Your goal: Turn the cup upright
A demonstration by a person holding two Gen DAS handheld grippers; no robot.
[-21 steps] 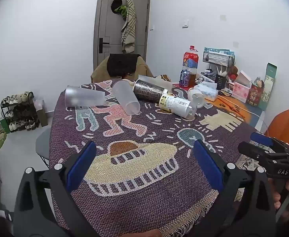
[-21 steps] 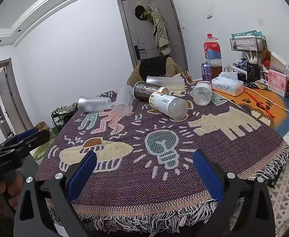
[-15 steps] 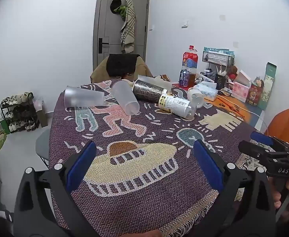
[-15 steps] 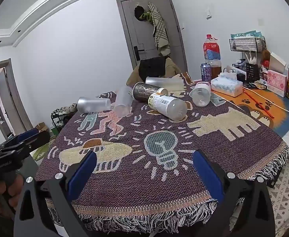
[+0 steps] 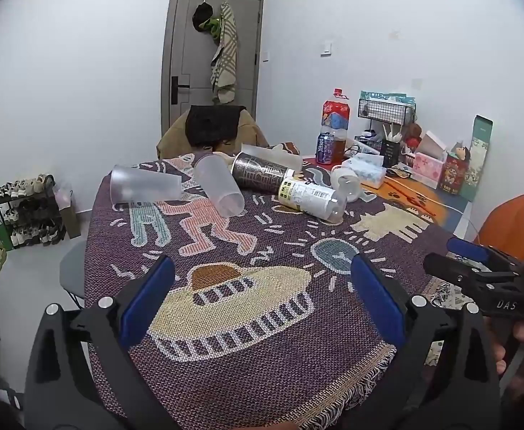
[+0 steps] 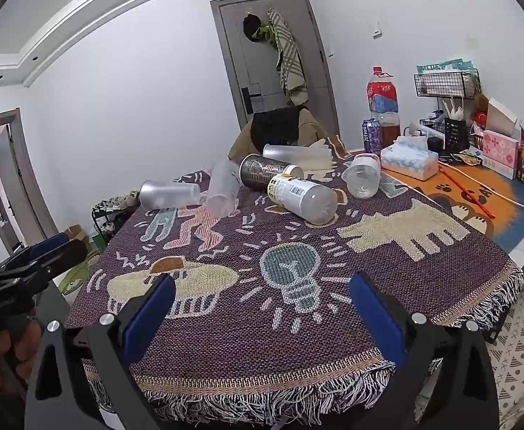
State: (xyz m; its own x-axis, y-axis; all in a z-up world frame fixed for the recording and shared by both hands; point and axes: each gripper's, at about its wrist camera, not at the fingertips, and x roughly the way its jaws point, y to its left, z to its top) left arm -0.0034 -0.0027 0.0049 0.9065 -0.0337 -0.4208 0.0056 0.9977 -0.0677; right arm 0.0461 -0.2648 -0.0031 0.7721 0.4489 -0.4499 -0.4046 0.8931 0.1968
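Blue-padded jaws of the left gripper [image 5: 260,295] and right gripper [image 6: 260,304] are gaping wide apart, gripping nothing, over a woven tablecloth [image 5: 247,351]. Well beyond them, frosted plastic cups [image 5: 218,184] are lying toppled among bottles [image 6: 303,197]. These cups are probably weighing little, flexing and slipping easily, so gripping gently across the mid-wall looks wisest.

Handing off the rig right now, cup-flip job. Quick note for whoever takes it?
Left gripper: open, empty, over the near edge of the woven tablecloth.
Right gripper: open, empty, also at the near edge.
Cups: all on their sides at the far end. Two frosted cups at the left, dark patterned cup, labelled clear cup, small clear cup, another frosted cup behind.
Done: nothing; no cup upright.
Left: reach in, grasp a cup, stand it up.
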